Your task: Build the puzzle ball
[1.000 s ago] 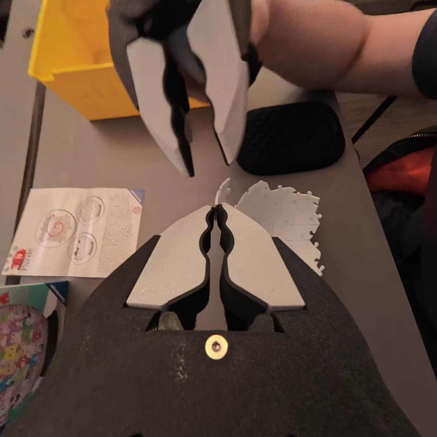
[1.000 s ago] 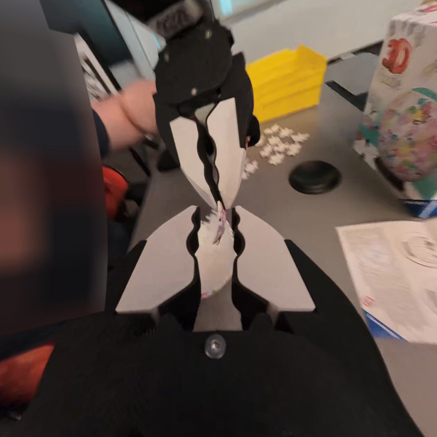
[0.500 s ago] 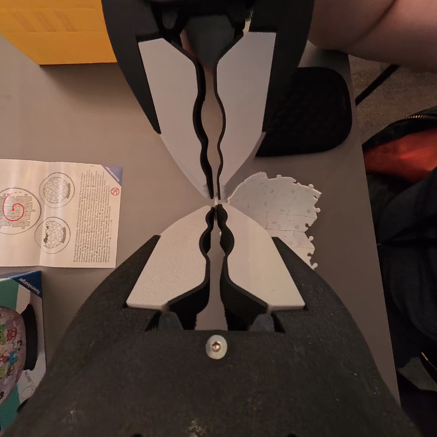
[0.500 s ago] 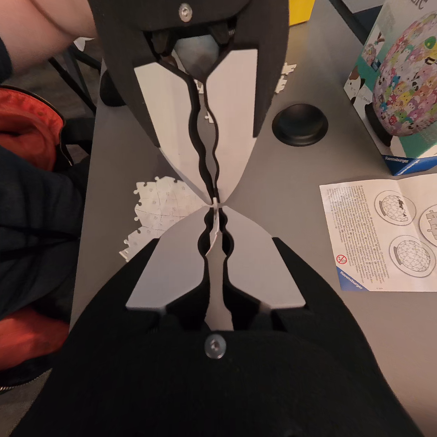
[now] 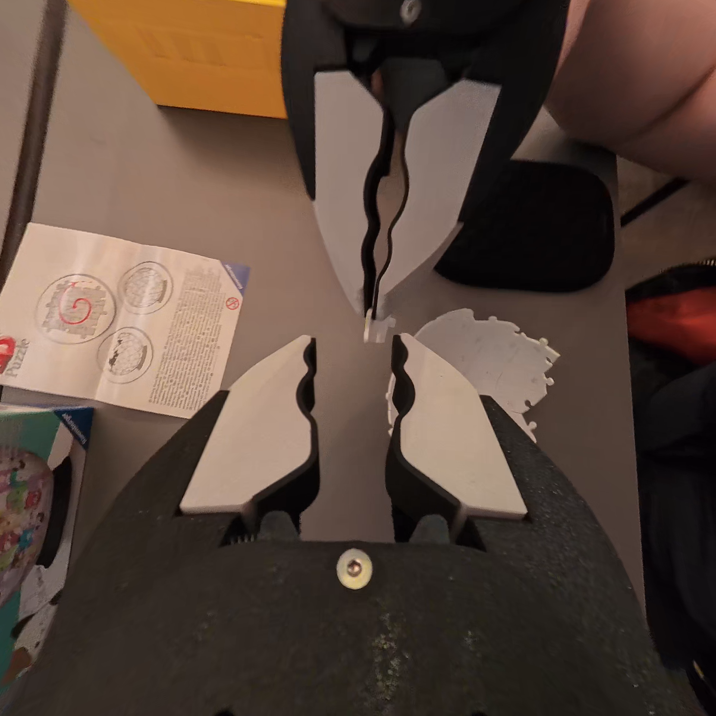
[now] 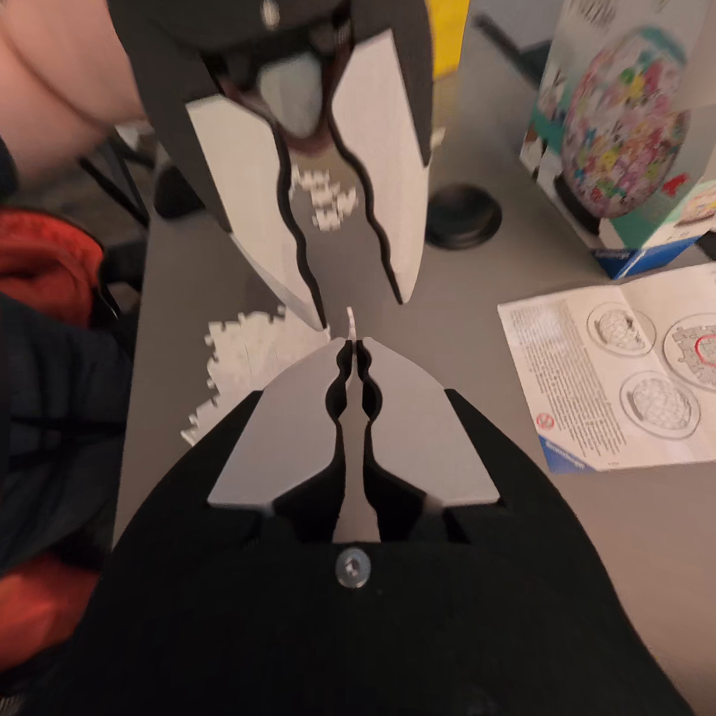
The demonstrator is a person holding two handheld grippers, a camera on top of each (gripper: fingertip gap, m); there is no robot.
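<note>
Opening your left claw (image 5: 352, 341) hands the puzzle piece (image 5: 376, 329) to your right claw (image 6: 353, 341), now clamped on it for fitting.

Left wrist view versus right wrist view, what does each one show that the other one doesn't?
Only the left wrist view shows the black pad beyond the right gripper.

Only the right wrist view shows the loose pieces and the round black stand.

Both show the single puzzle piece pinched by the right gripper, the left gripper open, the assembled white section, the instruction sheet and the puzzle box.
</note>
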